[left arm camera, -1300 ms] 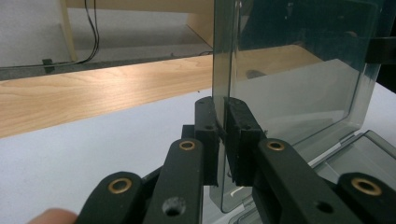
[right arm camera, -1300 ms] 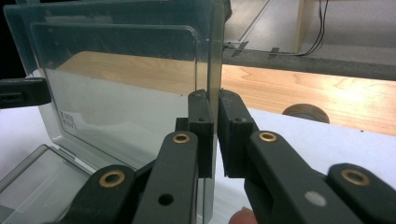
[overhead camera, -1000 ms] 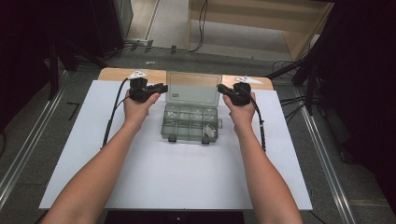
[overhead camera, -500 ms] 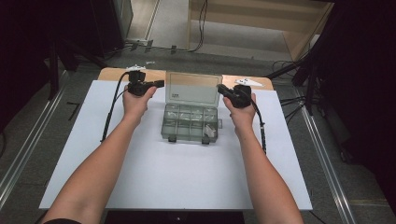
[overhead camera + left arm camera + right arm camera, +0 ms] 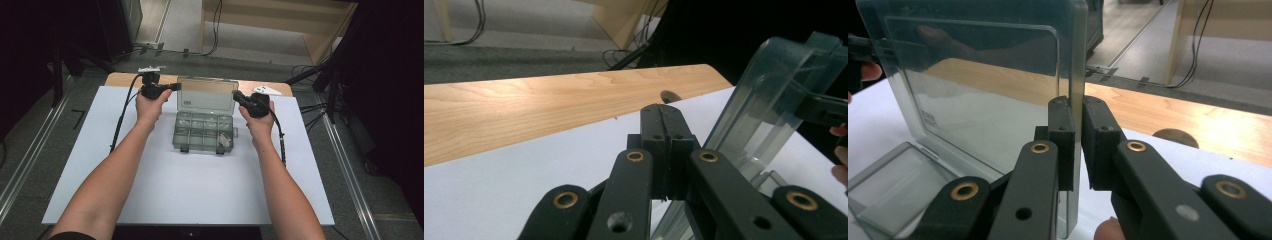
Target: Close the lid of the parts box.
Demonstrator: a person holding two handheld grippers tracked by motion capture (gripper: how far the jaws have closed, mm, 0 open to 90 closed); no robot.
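High view: your left gripper (image 5: 172, 87) and right gripper (image 5: 237, 94) flank the raised lid (image 5: 206, 96) of the box (image 5: 202, 132) on the white sheet (image 5: 190, 185). Left gripper view: jaws pressed together, lid just beside (contact unclear). Right gripper view: jaws clamp the lid's edge.

Overhead looks down; gripper views close — share lid (image 5: 978, 85).

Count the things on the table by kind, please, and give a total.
Grippers: 2, left gripper, right gripper
Clear compartment box, lid up: 1
White sheet: 1
Total: 4
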